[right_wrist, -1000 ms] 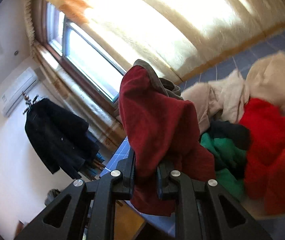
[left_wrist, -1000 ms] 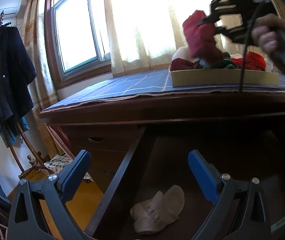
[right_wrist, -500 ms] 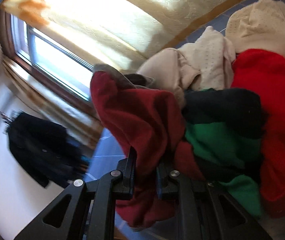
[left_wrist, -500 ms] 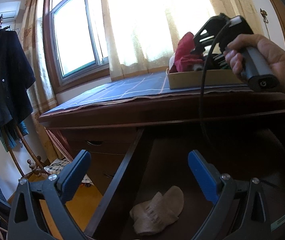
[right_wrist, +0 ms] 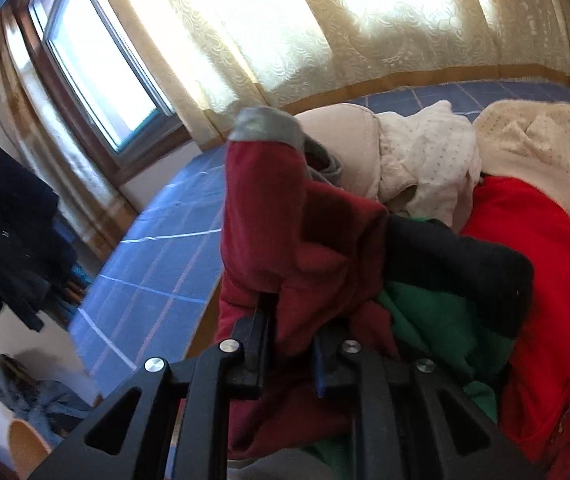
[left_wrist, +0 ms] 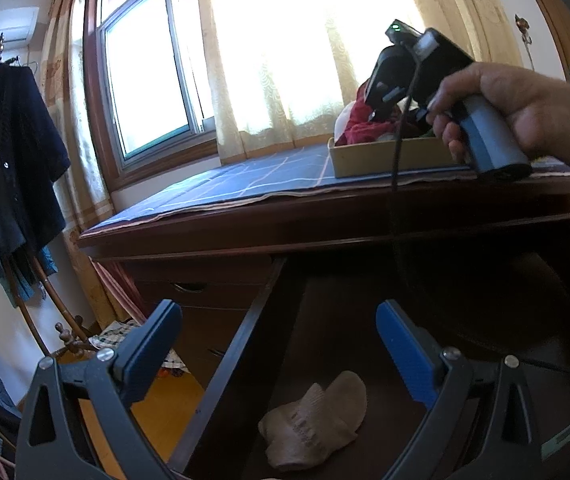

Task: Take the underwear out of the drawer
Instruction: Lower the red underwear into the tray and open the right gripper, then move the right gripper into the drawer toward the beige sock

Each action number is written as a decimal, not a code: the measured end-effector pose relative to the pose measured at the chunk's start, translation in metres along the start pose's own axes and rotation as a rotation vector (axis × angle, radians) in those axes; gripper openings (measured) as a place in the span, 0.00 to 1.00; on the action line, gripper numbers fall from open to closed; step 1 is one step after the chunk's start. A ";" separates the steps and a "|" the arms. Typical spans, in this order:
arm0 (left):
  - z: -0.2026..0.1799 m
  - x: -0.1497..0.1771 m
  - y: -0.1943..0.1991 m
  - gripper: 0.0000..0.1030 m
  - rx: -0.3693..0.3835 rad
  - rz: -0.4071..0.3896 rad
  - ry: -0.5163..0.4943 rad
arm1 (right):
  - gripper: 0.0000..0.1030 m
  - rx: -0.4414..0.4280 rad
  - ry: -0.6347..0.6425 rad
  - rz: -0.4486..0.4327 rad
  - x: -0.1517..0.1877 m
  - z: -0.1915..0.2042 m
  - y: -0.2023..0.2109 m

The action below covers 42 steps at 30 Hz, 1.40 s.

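Lower centre: matt dark-red cloth underwear (right_wrist: 305,248) with grey waistband; right, fluffy bright-red cloth garment (right_wrist: 545,280); glossy dark wooden drawer (left_wrist: 237,368); ribbed beige cloth sock (left_wrist: 317,420).

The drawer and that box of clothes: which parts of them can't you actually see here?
- Drawer: left wrist view, its back lies in deep shadow; the near end is cut off by the bottom edge.
- Box: same view, hand and right gripper cover its contents.
- Maroon underwear: right wrist view, lower part hidden behind the gripper.
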State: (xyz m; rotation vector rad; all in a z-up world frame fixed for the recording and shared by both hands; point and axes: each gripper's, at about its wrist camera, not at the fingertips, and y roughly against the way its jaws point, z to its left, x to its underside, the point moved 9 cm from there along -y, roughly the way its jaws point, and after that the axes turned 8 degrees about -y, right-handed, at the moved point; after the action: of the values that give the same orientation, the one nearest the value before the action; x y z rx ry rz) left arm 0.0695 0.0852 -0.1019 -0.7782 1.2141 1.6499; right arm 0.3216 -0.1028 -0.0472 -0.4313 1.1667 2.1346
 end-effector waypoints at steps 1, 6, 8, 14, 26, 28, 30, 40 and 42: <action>0.001 0.000 -0.001 0.97 0.002 0.001 0.004 | 0.20 -0.034 -0.024 0.005 0.000 0.001 0.004; -0.001 0.000 0.000 0.97 -0.001 -0.002 0.001 | 0.39 -0.153 -0.109 -0.002 0.003 -0.002 0.030; -0.002 0.000 0.000 0.97 -0.006 -0.003 -0.007 | 0.50 -0.164 -0.095 -0.029 0.005 -0.002 0.044; -0.003 0.000 0.000 0.97 -0.013 -0.002 -0.014 | 0.61 -0.171 -0.087 -0.097 0.020 -0.010 0.083; -0.003 0.000 0.005 0.97 -0.015 -0.033 -0.012 | 0.61 -0.137 0.128 -0.061 0.105 -0.019 0.143; -0.004 0.000 0.005 0.97 -0.019 -0.035 -0.019 | 0.61 -0.133 0.171 -0.045 0.119 -0.017 0.148; -0.005 0.000 0.005 0.97 -0.023 -0.035 -0.029 | 0.61 -0.134 0.189 -0.031 0.128 -0.017 0.150; 0.002 0.001 0.007 0.97 -0.016 -0.025 0.009 | 0.61 -0.109 0.208 0.139 0.179 -0.042 0.151; 0.007 0.002 0.007 0.97 -0.021 -0.020 0.029 | 0.61 -0.096 0.214 0.166 0.185 -0.042 0.146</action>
State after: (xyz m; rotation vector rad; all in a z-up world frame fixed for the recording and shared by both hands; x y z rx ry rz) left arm 0.0629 0.0918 -0.0986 -0.8276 1.2071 1.6425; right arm 0.0855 -0.1223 -0.0839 -0.6390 1.2586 2.3402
